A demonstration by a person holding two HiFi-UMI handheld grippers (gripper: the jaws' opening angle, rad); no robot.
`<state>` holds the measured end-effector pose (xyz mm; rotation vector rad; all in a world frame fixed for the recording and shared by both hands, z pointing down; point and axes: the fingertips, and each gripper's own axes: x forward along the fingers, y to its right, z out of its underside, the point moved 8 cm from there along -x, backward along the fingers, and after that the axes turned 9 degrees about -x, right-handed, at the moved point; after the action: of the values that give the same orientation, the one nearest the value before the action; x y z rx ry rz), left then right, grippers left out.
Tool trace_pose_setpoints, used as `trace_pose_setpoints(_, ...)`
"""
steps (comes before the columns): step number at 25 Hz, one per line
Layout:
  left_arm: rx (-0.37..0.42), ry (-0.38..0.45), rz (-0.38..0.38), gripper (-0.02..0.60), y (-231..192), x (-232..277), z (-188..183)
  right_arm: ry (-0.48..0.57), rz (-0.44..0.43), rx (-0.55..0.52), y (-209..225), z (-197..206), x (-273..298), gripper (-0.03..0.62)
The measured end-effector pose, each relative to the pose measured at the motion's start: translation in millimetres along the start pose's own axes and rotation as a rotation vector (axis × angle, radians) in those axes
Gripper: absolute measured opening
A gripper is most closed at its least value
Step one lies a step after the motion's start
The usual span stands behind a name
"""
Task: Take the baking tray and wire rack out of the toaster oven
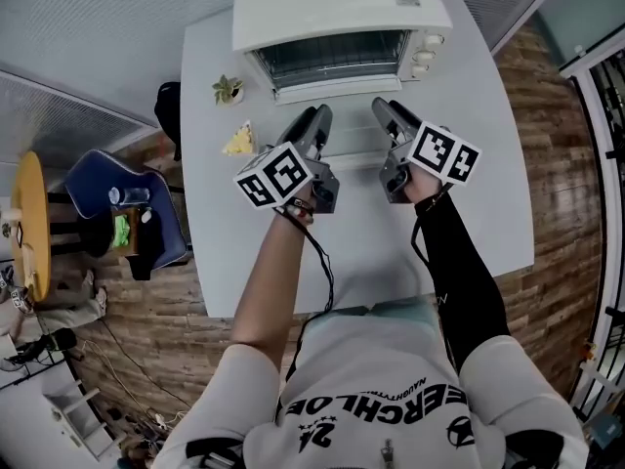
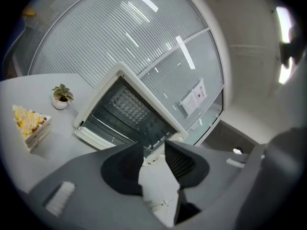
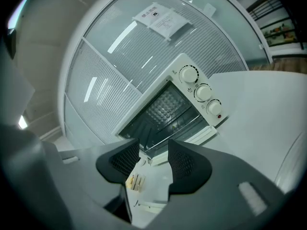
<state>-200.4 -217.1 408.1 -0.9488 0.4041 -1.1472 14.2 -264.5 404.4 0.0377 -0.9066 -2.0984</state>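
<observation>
White toaster oven (image 1: 337, 13) just beyond left claw (image 1: 319, 117)

Toaster oven (image 1: 337, 8): white, boxy, upright at table's far edge. Three knobs (image 3: 203, 93) stacked on right-hand panel, small red lamp below. Door (image 3: 204, 137) dropped open toward front.
Wire rack (image 3: 173, 129): thin metal rods, level, inside dark cavity.
Baking tray: not separable from dark cavity floor.
</observation>
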Motion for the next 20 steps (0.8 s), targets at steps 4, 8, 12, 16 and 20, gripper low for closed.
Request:
trace_pose_setpoints(4, -0.124, 0.007, 0.085, 0.152, -12.3, 14.8, -8.5, 0.069, -0.007, 0.109, 5.0, 1.0, 16.7, 0.183)
trace_pose_setpoints(8, -0.266, 0.056, 0.159, 0.156, -25.2, 24.3, -17.3, 0.118, -0.03, 0.199, 11.5, 6.1, 31.6, 0.183)
trace_pose_setpoints(12, -0.358, 0.065, 0.192, 0.159, -39.9, 36.5, -15.5, 0.14, -0.053, 0.275, 23.1, 11.8, 45.5, 0.181)
trace_pose_setpoints(16, -0.423, 0.073, 0.206, 0.161, -56.5, 50.0, -12.4, 0.146, -0.061, 0.32, 35.4, 15.6, 62.5, 0.181)
trace_pose_setpoints(20, -0.501, 0.09, 0.21, 0.161, -70.4, 64.6, -7.4, 0.148, -0.064, 0.358, 49.4, 18.0, 79.1, 0.181)
